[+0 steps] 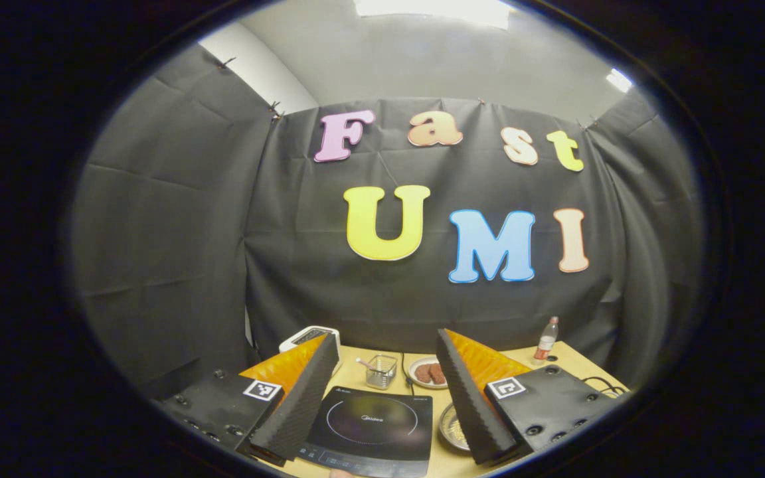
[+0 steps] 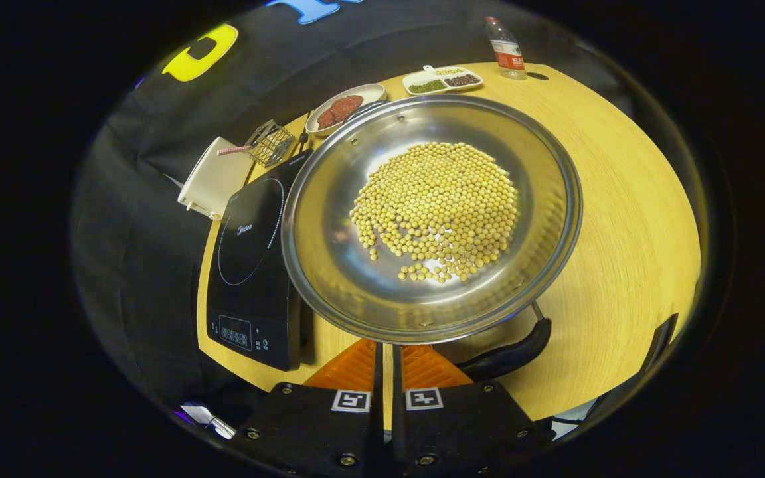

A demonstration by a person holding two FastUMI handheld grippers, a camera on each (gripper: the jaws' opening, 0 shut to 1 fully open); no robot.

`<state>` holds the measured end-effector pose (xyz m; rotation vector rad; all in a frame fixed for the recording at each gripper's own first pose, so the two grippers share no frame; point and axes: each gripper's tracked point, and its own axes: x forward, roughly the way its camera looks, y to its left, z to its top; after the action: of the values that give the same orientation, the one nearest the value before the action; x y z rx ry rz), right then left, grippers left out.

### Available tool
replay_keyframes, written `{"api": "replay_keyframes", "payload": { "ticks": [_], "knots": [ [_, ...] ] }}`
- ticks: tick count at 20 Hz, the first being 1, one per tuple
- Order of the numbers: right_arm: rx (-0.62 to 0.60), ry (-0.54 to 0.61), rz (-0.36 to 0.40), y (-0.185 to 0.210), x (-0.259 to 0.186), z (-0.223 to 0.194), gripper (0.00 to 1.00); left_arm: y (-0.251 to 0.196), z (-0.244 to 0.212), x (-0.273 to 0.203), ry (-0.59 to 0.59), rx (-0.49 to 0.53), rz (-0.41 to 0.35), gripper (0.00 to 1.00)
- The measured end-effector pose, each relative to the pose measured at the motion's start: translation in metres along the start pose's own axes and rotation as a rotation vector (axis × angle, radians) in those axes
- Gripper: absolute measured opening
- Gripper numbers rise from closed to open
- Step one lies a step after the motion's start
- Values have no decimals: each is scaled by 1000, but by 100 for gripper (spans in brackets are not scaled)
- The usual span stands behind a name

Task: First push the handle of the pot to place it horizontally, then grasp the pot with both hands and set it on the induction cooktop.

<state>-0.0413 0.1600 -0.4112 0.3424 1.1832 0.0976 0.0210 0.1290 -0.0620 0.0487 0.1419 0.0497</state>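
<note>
The pot [image 2: 432,219], a wide shallow steel pan with a heap of soybeans [image 2: 439,212] in its middle, sits on the wooden desk [image 2: 621,199] just beside the induction cooktop [image 2: 253,265], its near-left rim overlapping the cooktop's edge in the right gripper view, though I cannot tell whether it rests on it or only stands in front. The relation that matters is the dark handle [image 2: 509,355]: it leaves the rim at the pan's near right and lies slanted, running down and to the left toward the right gripper [image 2: 386,362], so its free end comes almost to that gripper's fingers. The right gripper is plainly the nearer one. It hangs low at the near edge of the desk, looking steeply down into the pan, its fingers pressed together with only a slit between them and nothing held, their tips tucked just under the near rim and just left of the handle's end. From there a sideways shove on the handle looks like the natural next move, and the closed fingers would serve as a blunt pusher. The left gripper [image 1: 386,392] is well apart from the pan, held up and nearly level over the cooktop, facing the booth's back wall; its fingers are spread wide and empty, and a sliver of the pan's rim shows beside its right finger. Beyond stand a white appliance [image 2: 213,178], a plate of reddish-brown food [image 2: 342,107] and a bottle [image 2: 505,50].
</note>
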Motion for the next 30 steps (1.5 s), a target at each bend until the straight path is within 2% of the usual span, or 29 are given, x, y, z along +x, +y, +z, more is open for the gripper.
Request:
{"api": "replay_keyframes", "payload": {
  "ticks": [5,14,30],
  "knots": [
    [12,30,5,-22,-8,4,5,-31,0,9,1,12,-5,95],
    [-12,19,-47,-63,-24,18,6,-68,-2,18,12,15,-33,95],
    [-36,1,-108,-106,-36,47,6,-76,2,13,1,29,8,95]
  ]
}}
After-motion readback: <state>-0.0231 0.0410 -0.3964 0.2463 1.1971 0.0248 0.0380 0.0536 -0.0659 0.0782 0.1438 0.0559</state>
